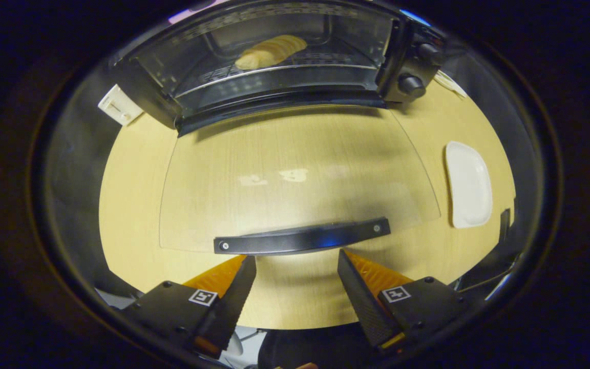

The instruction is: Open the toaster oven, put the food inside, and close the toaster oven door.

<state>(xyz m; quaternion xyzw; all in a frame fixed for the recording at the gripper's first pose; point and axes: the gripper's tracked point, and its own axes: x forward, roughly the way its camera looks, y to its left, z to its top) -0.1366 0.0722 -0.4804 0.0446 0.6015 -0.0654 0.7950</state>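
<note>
**Door down, food in — the close is where it can slip**

Gripper [296, 259] sits nearest the cam, fingers spread wide w/ nothing between them; tips just short of the door handle [302, 237], one under each end of it, not clearly touching.

Biggest to smallest:

- Table [131, 205]: pale wood, carries everything.
- Toaster oven [285, 56]: at the far side, cavity open, knobs [412, 84] on its right panel.
- Glass door [295, 174]: folded fully down toward the cam, lying flat or nearly flat over the table; wood shows through it.
- White plate [469, 184]: right of the door, apart from it, empty.
- Door handle: dark bar along the door's near edge.
- Food [272, 51]: pale bread-like piece on the rack inside the oven, well beyond the fingers.
- Small white block [119, 105]: by the oven's left corner; can't tell what it is.

Judgement: open + load look done; only the close is left.

Risks:
1. Tips are under/short of the bar, not around it. Squeezing here would prob catch air or only the bar's lower lip → slips off mid-lift, door drops back on the table.
2. Pushing up from one end only → door twists on its hinges, finger skids along the bar.
3. Tips digging down instead of up → scrape table, jam under the glass edge.
4. Shoving fwd too hard at the end of the swing → light oven slides back or door slams and jolts the food on the rack.
5. Wide swing right → could clip the plate.
</note>
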